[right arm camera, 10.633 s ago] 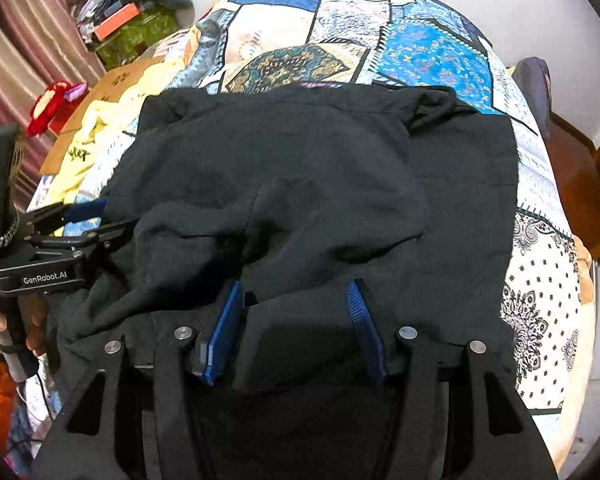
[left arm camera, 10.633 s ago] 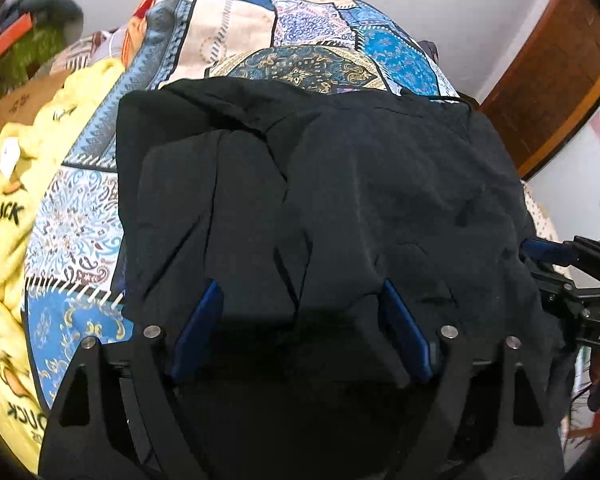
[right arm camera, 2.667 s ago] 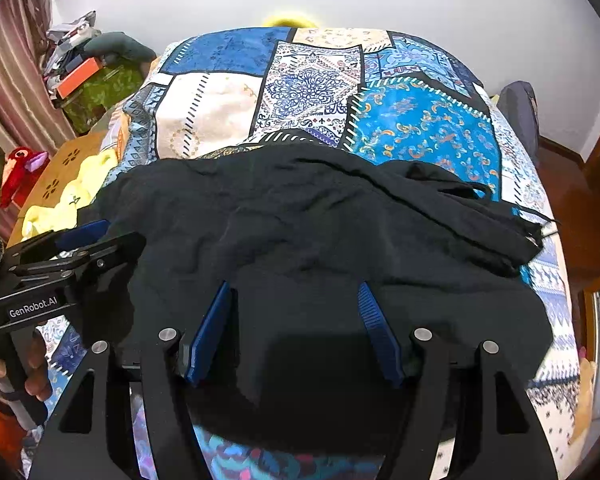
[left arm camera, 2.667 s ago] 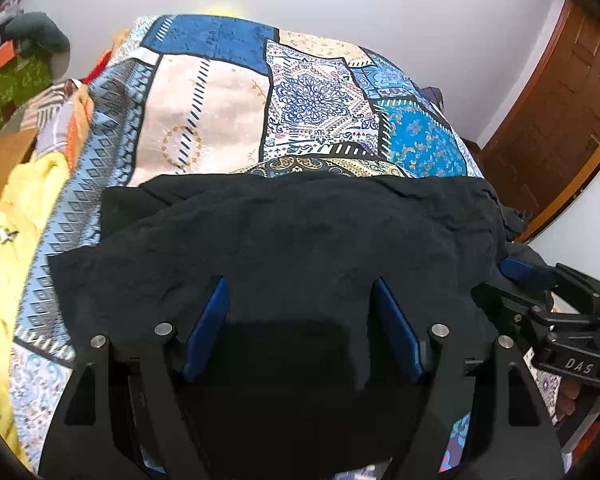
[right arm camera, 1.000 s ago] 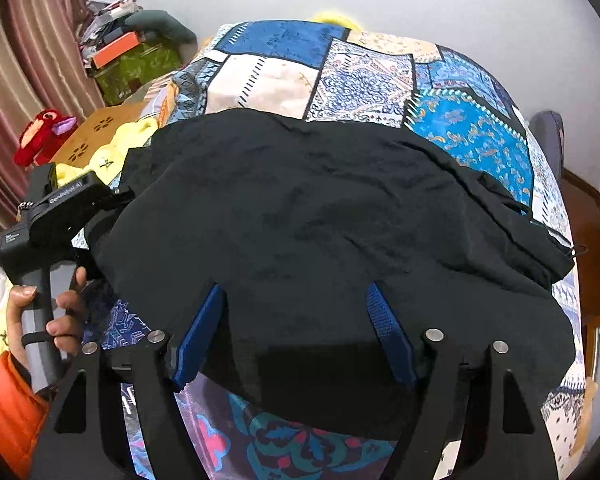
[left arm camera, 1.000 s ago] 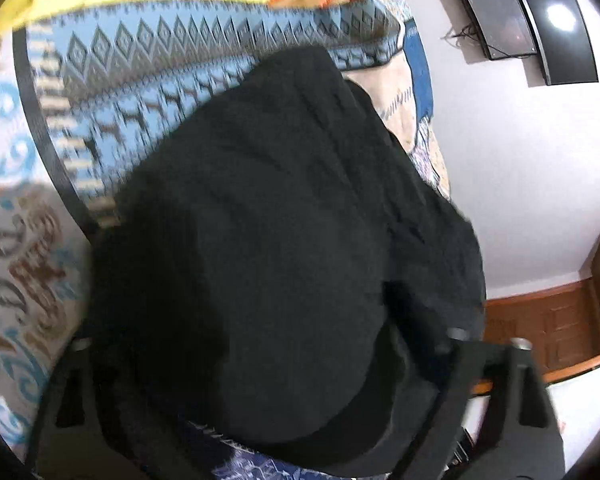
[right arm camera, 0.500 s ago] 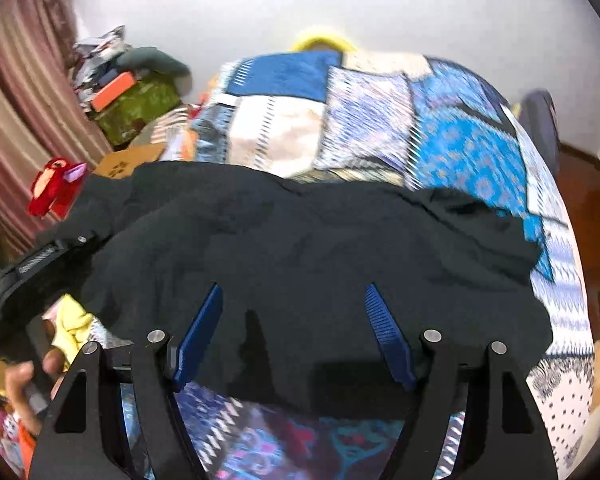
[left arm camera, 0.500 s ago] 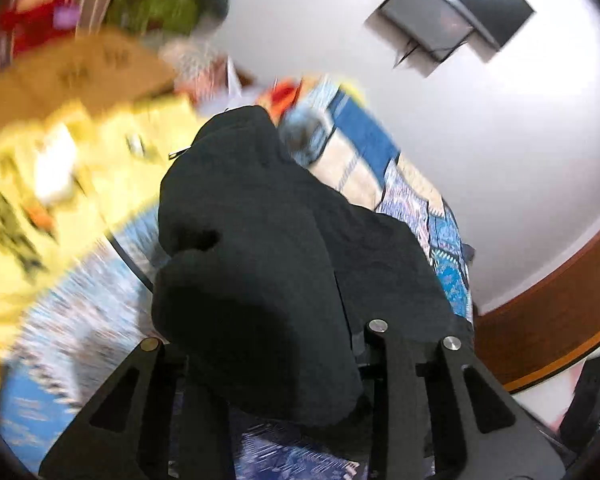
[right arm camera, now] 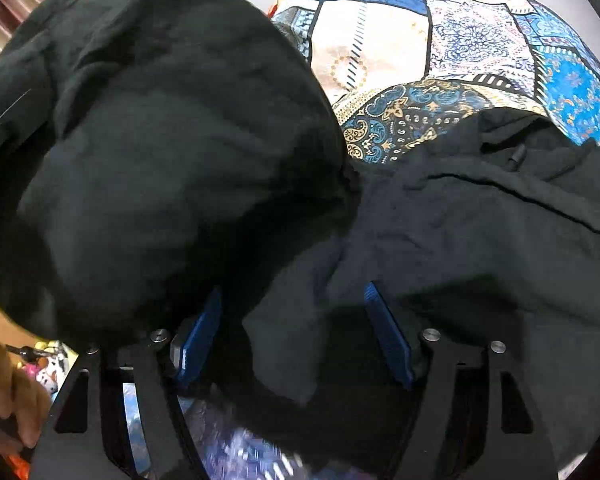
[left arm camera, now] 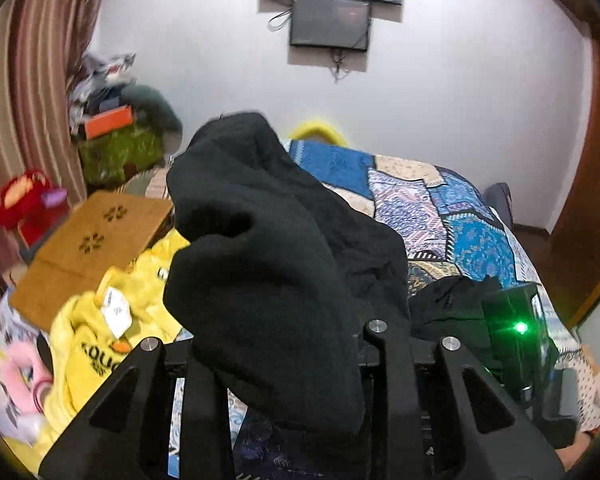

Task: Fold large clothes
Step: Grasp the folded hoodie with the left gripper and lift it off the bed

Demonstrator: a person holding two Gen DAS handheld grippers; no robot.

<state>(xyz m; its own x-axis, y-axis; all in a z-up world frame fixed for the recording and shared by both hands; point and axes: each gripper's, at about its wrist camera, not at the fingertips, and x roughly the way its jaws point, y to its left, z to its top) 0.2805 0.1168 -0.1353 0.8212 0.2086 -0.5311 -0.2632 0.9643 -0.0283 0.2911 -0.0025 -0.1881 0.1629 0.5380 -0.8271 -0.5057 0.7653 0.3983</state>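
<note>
The garment is black, matte and soft, with a fine crinkled weave; it bunches into thick rounded folds with no sharp crease. In the left wrist view a heavy lobe of it drapes over the left gripper, rising ahead of the jaws in a tall hump and hanging down between the black finger frames. The cloth covers the pads, but the frames stand close and the fabric is pinched there, so the jaws are clamped on the garment.

In the right wrist view the right gripper has its ribbed blue pads wide apart, jaws spread, with the garment lying flat and wrinkled between and beyond them on the bed. A cord with a dark tip crosses the cloth ahead and to the right. A large raised bulge of the same fabric fills the space ahead-left of these jaws and blocks the view there.

The bed's quilt is patchwork, blue, cream and paisley. Left of the left jaws lie a yellow shirt with a tag and a brown board with cut-out flowers. A screen hangs on the wall beyond.
</note>
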